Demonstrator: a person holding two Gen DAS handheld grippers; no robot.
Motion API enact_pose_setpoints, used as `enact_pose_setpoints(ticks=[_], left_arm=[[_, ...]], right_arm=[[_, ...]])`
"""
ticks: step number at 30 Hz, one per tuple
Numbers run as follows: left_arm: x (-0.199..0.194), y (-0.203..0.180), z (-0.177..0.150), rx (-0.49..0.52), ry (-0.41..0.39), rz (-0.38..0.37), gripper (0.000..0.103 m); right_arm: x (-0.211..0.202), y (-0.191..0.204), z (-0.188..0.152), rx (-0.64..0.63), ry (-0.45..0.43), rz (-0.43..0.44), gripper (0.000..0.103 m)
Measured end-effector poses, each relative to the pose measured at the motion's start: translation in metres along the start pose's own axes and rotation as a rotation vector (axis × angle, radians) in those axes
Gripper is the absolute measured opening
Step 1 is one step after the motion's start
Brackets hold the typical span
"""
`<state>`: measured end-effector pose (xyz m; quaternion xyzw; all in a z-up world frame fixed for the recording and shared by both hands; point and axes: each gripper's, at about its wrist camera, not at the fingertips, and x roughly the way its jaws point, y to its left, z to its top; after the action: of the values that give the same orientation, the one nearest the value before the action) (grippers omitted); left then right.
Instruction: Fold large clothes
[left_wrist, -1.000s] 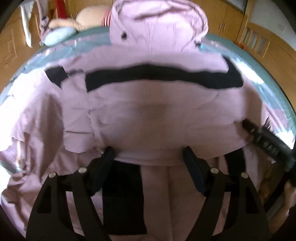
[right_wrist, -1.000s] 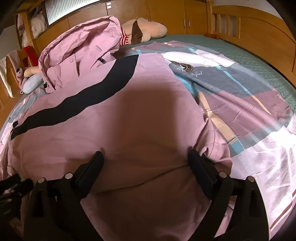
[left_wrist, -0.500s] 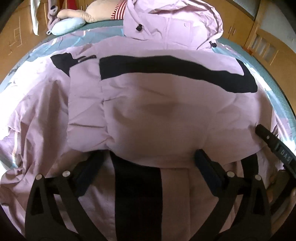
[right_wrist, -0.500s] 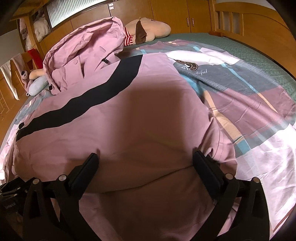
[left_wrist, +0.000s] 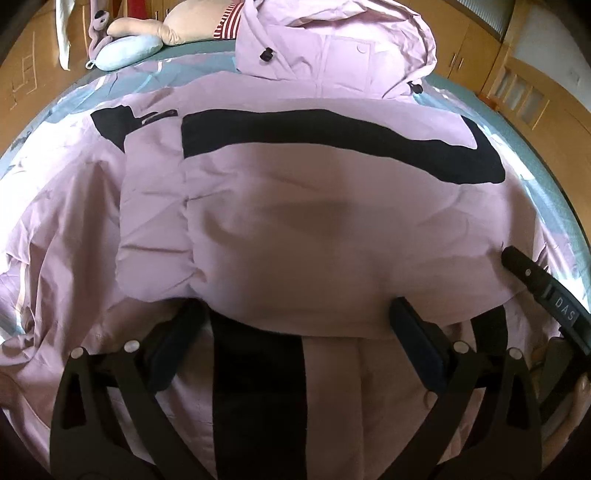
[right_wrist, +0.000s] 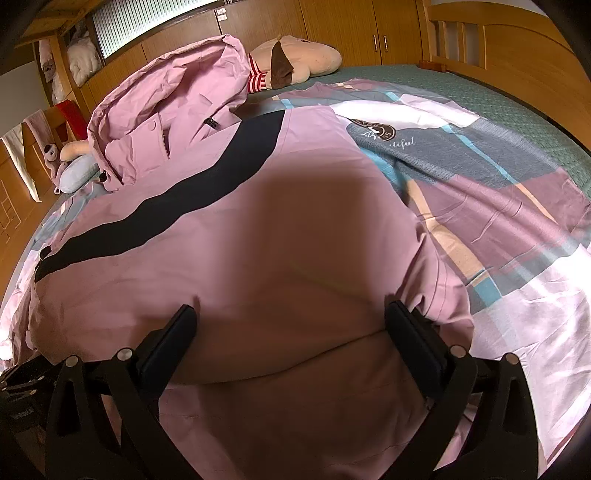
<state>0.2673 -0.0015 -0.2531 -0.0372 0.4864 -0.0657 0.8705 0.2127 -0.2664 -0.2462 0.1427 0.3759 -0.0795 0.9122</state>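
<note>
Both the left gripper (left_wrist: 291, 332) and right gripper (right_wrist: 290, 334) gape wide, empty, over the puffy pink black-striped hooded jacket (left_wrist: 332, 229); it looks soft and light, best pinched at its folded hem.

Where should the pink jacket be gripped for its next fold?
Probably at the folded lower edge of the pink jacket, coming from the near side: that thick edge lies straight across, right in front of both open hand-held grippers.

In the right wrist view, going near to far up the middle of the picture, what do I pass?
Right hand-held gripper, open → folded lower edge of the pink jacket → black stripe → hood → plush toy → wooden cabinets.
</note>
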Motion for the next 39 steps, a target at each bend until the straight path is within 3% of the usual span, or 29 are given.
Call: enact_pose_setpoints(ticks=[2, 6, 8, 10, 12, 15, 23, 28, 33, 39], left_arm=[[-0.005, 0.002, 0.001, -0.011, -0.018, -0.007, 0.101], [-0.031, -0.005, -0.003, 0.017, -0.158, 0.005, 0.101], [-0.037, -0.012, -0.004, 0.052, -0.191, 0.028, 0.101], [-0.03, -0.016, -0.004, 0.08, -0.165, 0.057, 0.101], [-0.014, -0.014, -0.004, 0.077, -0.09, 0.067, 0.101], [-0.005, -0.006, -0.006, 0.046, -0.029, 0.033, 0.101], [-0.009, -0.008, -0.007, 0.048, -0.046, 0.038, 0.101], [-0.036, -0.013, -0.007, 0.064, -0.174, 0.048, 0.101], [-0.007, -0.008, -0.008, 0.051, -0.027, 0.053, 0.101], [-0.054, 0.0, 0.007, 0.025, -0.077, 0.01, 0.101]], right_arm=[[0.0, 0.0, 0.0, 0.001, -0.001, 0.002, 0.102], [0.0, 0.0, 0.0, 0.006, -0.002, 0.007, 0.102], [0.0, 0.0, 0.0, 0.008, -0.003, 0.008, 0.102], [0.0, 0.0, 0.0, 0.01, -0.003, 0.01, 0.102], [0.0, 0.0, -0.001, 0.009, -0.003, 0.009, 0.102], [0.0, 0.0, -0.001, 0.009, -0.003, 0.008, 0.102], [-0.001, -0.001, -0.001, 0.012, -0.005, 0.013, 0.102], [0.0, -0.001, -0.001, 0.015, -0.004, 0.017, 0.102], [-0.001, -0.002, -0.001, 0.015, -0.006, 0.018, 0.102], [0.001, -0.004, 0.0, 0.027, -0.002, 0.035, 0.102]])
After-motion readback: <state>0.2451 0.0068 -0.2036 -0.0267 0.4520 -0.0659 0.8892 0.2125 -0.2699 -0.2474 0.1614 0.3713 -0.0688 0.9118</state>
